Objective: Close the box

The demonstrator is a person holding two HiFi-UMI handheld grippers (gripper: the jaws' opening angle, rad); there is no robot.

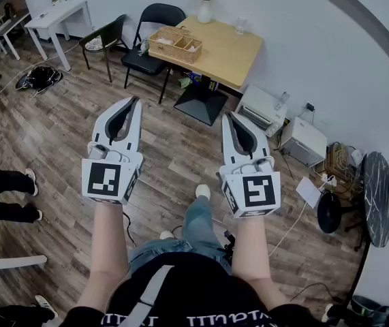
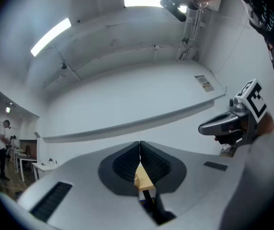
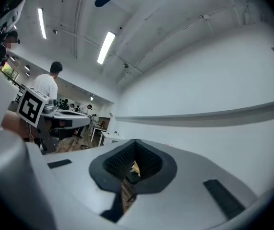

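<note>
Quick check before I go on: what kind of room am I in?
Probably an office or lab workroom: wood-plank floor, a wooden table with a black chair beside it, a white desk further back, and a printer set on the floor by the wall.

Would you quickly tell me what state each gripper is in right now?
Left gripper: closed, jaws together, holding nothing.
Right gripper: closed, jaws together, holding nothing.
</note>
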